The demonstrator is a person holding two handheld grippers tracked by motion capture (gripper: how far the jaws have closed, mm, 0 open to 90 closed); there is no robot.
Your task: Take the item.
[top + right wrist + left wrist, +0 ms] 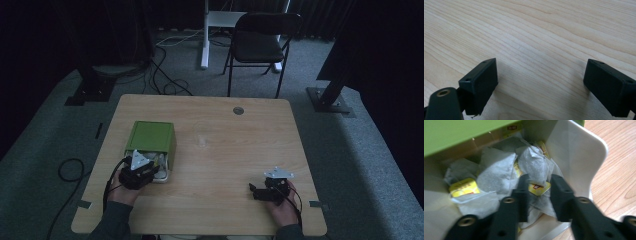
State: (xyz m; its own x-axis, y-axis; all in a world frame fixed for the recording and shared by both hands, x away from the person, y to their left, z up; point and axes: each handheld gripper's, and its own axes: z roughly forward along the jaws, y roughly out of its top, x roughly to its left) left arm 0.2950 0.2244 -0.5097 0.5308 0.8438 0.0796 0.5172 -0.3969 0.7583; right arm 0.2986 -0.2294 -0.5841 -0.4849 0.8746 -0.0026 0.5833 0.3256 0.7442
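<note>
A green box (150,137) stands on the left of the wooden table (225,150), its white inner tray (574,157) pulled out toward me. Several white tea bags (496,173) with yellow tags lie in a heap in the tray. My left gripper (539,186) reaches into the tray with its jaws apart. One yellow tag (538,188) lies just past the gap and the pads press on nothing. In the high view the left gripper (142,167) sits at the tray's mouth. My right gripper (540,77) rests low over bare wood at the front right (255,192), jaws wide open and empty.
A round grommet (238,110) sits near the table's far edge. A black folding chair (265,40) and a white desk leg (205,35) stand beyond the table. Cables (160,75) trail over the grey carpet at the left.
</note>
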